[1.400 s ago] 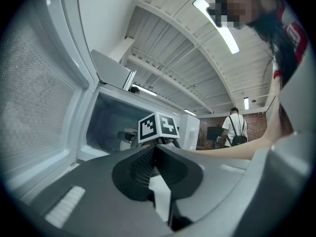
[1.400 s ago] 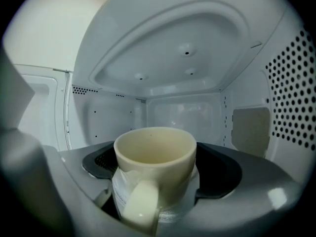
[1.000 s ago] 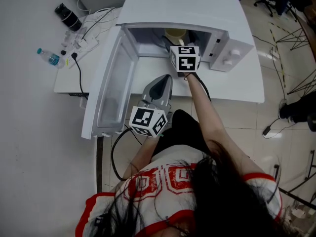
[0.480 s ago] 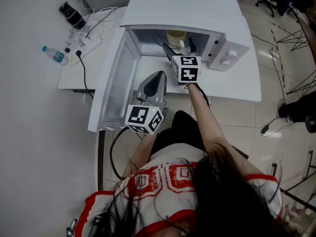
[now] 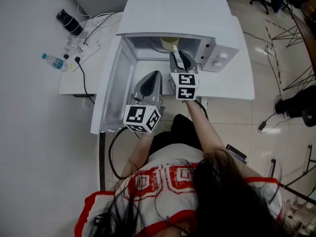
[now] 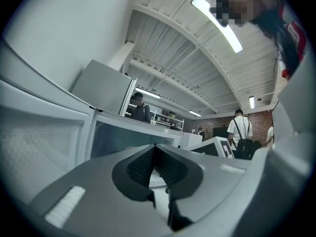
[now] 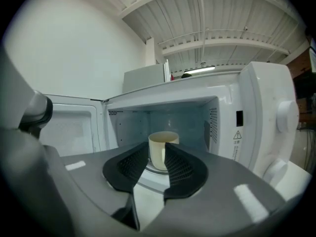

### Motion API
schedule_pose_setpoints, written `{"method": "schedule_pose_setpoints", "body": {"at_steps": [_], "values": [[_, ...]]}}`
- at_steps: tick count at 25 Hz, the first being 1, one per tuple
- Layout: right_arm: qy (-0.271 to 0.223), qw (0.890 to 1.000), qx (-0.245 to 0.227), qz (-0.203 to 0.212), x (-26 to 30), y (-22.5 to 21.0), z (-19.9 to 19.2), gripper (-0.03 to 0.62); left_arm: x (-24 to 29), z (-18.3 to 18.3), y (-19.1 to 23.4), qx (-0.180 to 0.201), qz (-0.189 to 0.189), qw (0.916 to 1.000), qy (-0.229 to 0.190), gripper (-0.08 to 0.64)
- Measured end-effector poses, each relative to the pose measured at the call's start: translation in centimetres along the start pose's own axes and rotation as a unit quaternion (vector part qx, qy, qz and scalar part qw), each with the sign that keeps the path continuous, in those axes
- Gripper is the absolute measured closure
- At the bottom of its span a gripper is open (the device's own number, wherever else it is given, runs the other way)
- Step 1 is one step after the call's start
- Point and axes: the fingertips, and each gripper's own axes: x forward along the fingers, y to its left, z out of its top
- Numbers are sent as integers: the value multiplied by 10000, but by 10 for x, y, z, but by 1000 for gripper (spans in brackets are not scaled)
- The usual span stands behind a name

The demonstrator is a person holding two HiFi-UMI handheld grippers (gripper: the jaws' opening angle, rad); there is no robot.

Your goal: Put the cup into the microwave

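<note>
White microwave point(image 5: 177, 14) on a white table point(image 5: 232, 85), seen from above, its door point(image 5: 116, 90) swung wide open to the left. The cream cup point(image 7: 163, 148) stands upright inside the cavity, on the glass turntable point(image 7: 154, 171), handle facing the opening. Nothing is touching it.

The right gripper point(image 5: 180, 59) sits just outside the mouth of the microwave, pointing almost level into it. Its jaws are closing, with a narrow gap left between the pads and nothing in that gap. The cup shows through the gap but stands well beyond the tips. The person's right arm is stretched forward from the shoulder, with the marker cube nearer the body than the jaws.

The left gripper point(image 5: 150, 82) is held level and closer to the person, just beside the inner face of the open door. Its jaws are pressed together and empty. The left forearm is bent and tucked in near the torso.

Judging by where things lie, the cup's placement looks done and the right gripper is clear of it. What likely remains is closing the door. That would call for one gripper to get behind the door's outer edge and swing it shut, keeping both tools out of the opening. The left gripper looks best placed for this.
</note>
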Motion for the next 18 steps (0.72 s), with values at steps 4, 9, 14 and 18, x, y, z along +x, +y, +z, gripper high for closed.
{"method": "schedule_pose_setpoints", "body": {"at_steps": [4,9,14,18], "values": [[-56,10000,-32,-59,-9,1,2,565,-3,0,-1,-15,9,10000,32,561],[-46,10000,-46,-38,-21,6,2,589,-8,-4,-3,-8,27,10000,94,561],[-135,9999,-77,46,-38,14,15,591,-13,1,-7,0,14,9999,118,561],[-104,9998,-131,137,-52,25,26,591,-16,13,-11,-4,7,9999,108,561]]}}
